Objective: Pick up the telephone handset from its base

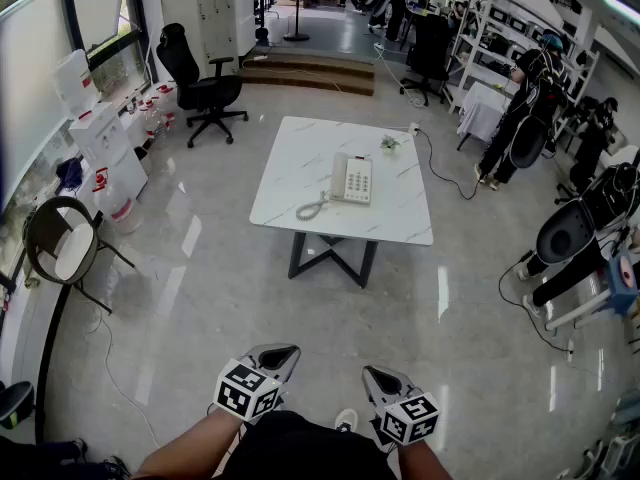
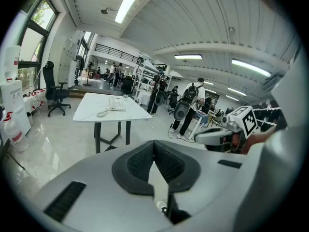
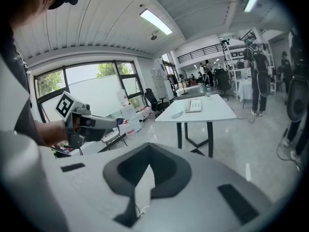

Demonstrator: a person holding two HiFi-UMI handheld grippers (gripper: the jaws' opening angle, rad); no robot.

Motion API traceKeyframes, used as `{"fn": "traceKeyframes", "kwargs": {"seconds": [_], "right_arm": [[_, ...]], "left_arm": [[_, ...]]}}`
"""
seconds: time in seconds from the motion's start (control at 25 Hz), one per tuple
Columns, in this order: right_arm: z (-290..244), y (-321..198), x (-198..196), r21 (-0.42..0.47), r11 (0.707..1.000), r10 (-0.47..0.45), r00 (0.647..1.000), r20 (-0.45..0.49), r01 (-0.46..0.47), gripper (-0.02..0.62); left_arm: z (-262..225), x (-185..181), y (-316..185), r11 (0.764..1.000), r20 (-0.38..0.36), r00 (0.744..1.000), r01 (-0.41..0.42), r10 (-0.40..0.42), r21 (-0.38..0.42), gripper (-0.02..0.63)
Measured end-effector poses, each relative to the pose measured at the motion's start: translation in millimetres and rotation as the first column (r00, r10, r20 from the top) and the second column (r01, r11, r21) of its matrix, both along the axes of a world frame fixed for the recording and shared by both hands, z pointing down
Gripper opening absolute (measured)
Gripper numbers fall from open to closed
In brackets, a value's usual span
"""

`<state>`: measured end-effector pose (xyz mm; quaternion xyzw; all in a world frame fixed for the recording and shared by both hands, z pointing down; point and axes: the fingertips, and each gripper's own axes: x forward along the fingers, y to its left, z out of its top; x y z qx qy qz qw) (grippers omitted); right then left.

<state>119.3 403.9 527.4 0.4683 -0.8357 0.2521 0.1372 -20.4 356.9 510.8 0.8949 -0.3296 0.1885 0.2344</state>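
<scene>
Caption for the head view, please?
Left gripper and right gripper, shut, face a cream corded telephone on a white square table.

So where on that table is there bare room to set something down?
The white marble-look table is bare on its left side, from that edge to the cream push-button telephone, and the strip right of it. Crowded: the coiled cord at the phone's near-left, a small green plant far right.

White marbled table [image 1: 300, 183], cream telephone [image 1: 352, 179]; grey left gripper [image 1: 280, 352] and right gripper [image 1: 377, 373] bear black-and-white markers

No legible txt, labels or nos.; phone [image 1: 352, 180] keys too small.
</scene>
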Motion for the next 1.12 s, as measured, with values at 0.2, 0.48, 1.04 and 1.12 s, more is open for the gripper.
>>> {"fn": "traceKeyframes", "kwargs": {"seconds": [0.2, 0.48, 1.04, 1.12], "right_arm": [[0.8, 0.0, -2.6, 0.003, 1.0, -0.002, 1.0, -0.002, 0.002, 0.0], [1.2, -3.4, -3.2, 0.008, 1.0, 0.005, 1.0, 0.008, -0.005, 0.0], [-3.8, -17.7, -34.2, 0.006, 1.0, -0.002, 1.0, 0.001, 0.002, 0.0], [-6.2, -22.1, -45.0, 0.006, 1.0, -0.004, 1.0, -0.008, 0.004, 0.0]], "left_arm": [[-1.0, -2.7, -2.1, 1.0, 0.0, 1.0, 0.0, 0.0, 0.005, 0.002], [0.8, -4.5, -5.3, 1.0, -0.002, 1.0, 0.001, -0.001, 0.004, 0.002], [-5.4, -34.0, -24.7, 1.0, -0.026, 1.0, 0.015, -0.015, 0.013, 0.002], [-8.3, -48.0, -30.6, 1.0, -0.032, 0.999, 0.021, -0.02, 0.016, 0.002]]}}
